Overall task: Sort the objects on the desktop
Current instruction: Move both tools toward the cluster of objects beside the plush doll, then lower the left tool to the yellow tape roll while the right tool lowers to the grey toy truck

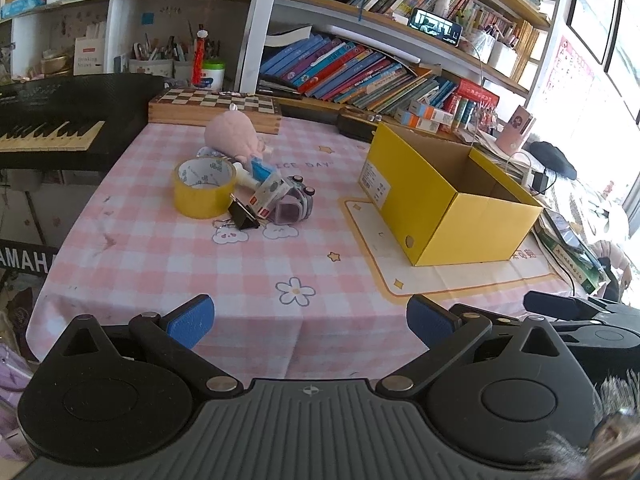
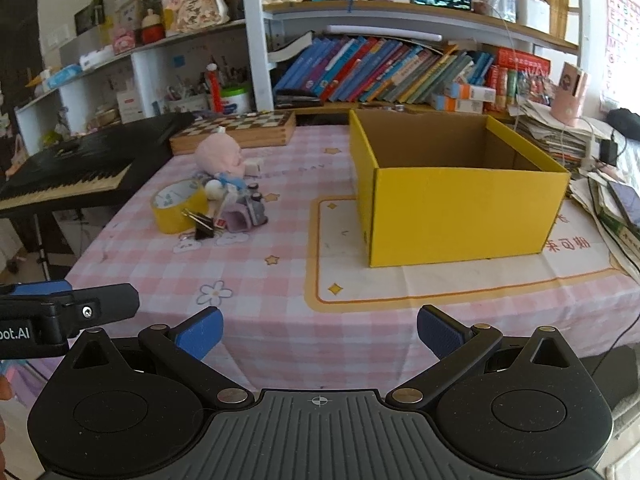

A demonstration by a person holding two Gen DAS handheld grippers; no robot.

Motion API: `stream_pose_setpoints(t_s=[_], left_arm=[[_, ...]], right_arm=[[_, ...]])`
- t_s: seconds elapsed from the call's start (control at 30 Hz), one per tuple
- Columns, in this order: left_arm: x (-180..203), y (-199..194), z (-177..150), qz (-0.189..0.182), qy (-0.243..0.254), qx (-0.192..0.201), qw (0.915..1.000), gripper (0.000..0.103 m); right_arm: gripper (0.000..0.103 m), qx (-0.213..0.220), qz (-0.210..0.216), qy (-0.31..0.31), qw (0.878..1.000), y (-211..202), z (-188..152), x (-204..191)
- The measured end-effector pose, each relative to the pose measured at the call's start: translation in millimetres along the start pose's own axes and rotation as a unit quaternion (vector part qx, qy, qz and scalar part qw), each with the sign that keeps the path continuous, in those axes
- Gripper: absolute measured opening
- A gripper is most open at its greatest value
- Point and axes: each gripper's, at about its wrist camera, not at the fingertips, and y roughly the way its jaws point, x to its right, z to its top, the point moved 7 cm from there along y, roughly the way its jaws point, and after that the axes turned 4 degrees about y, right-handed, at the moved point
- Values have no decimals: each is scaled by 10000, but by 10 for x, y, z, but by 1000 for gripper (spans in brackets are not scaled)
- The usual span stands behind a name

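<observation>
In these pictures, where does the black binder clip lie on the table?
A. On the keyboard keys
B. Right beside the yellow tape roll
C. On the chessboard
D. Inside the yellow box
B: the black binder clip lies on the checked tablecloth against the base of the yellow tape roll, well apart from the yellow box, whose visible inside looks bare.

Box (image 2: 460, 208) floor is hidden behind its front wall. The pile by the tape (image 1: 203, 194) overlaps too much to tell items apart. Keyboard (image 1: 48, 128) runs off the frame's left.
</observation>
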Motion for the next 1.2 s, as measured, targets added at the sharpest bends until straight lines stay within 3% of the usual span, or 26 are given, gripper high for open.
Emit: stream_pose_setpoints(t_s=[0.3,0.67,1.2], left_arm=[[-293,-125,-23,417,-370,54,9984,103],[-490,-147,-42,624,-704,38,9956,103],[-846,227,206,983,-1023,-22,9899,103]], right_arm=[[103,-52,220,-147,9996,37,38,-173],[103,-53,517,-378,9979,154,96,-374],[98,-234,894,-783,9926,735,444,-623]])
